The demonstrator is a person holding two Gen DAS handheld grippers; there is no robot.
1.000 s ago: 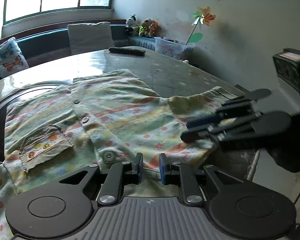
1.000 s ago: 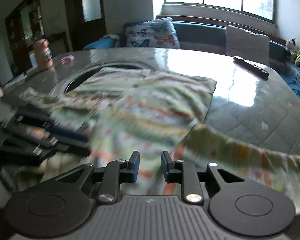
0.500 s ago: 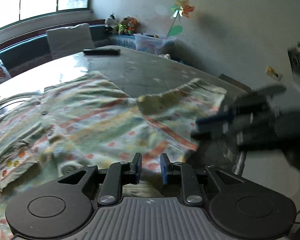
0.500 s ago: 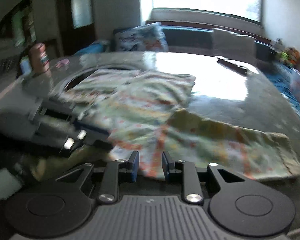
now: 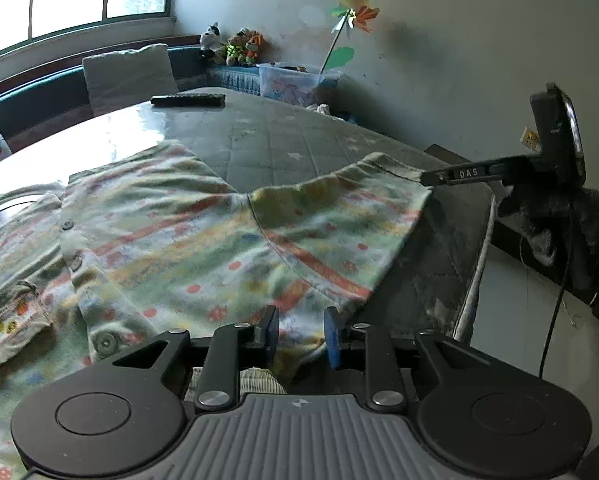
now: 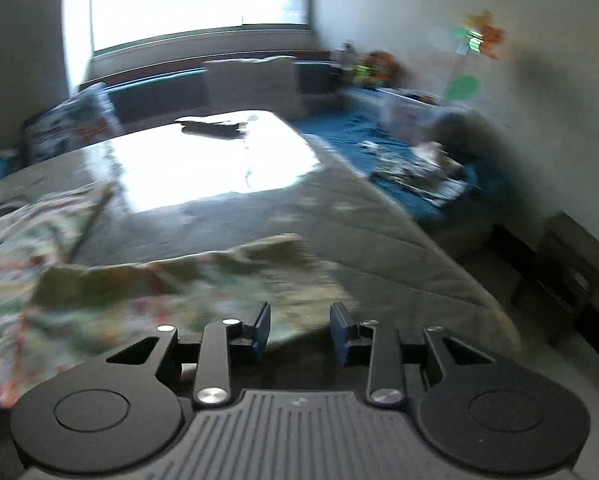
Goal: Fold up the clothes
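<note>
Sunlit room, grey bench (image 5: pixel 283 136) | shirt (image 5: pixel 171 232) spread flat, sleeve (image 5: pixel 339 208) running rightward | left gripper (image 5: pixel 301 332) at hem, just opening, fabric between, unpinched | right gripper (image 6: pixel 299 328) nearer cuff, just opening, holding nothing

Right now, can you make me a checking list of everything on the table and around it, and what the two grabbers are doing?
Surface: grey quilted table cover, glare near the window.
Job's things: striped shirt spread flat, buttons up, one sleeve stretched sideways.
Clutter: black remote at the far edge.
Grippers: left gripper over the hem, jaws just opening, nothing pinched; right gripper just opening above the sleeve end, holding nothing.
Cables: black cable hanging beside the table.
Surroundings: window, cushions, soft toys, paper pinwheel.
</note>
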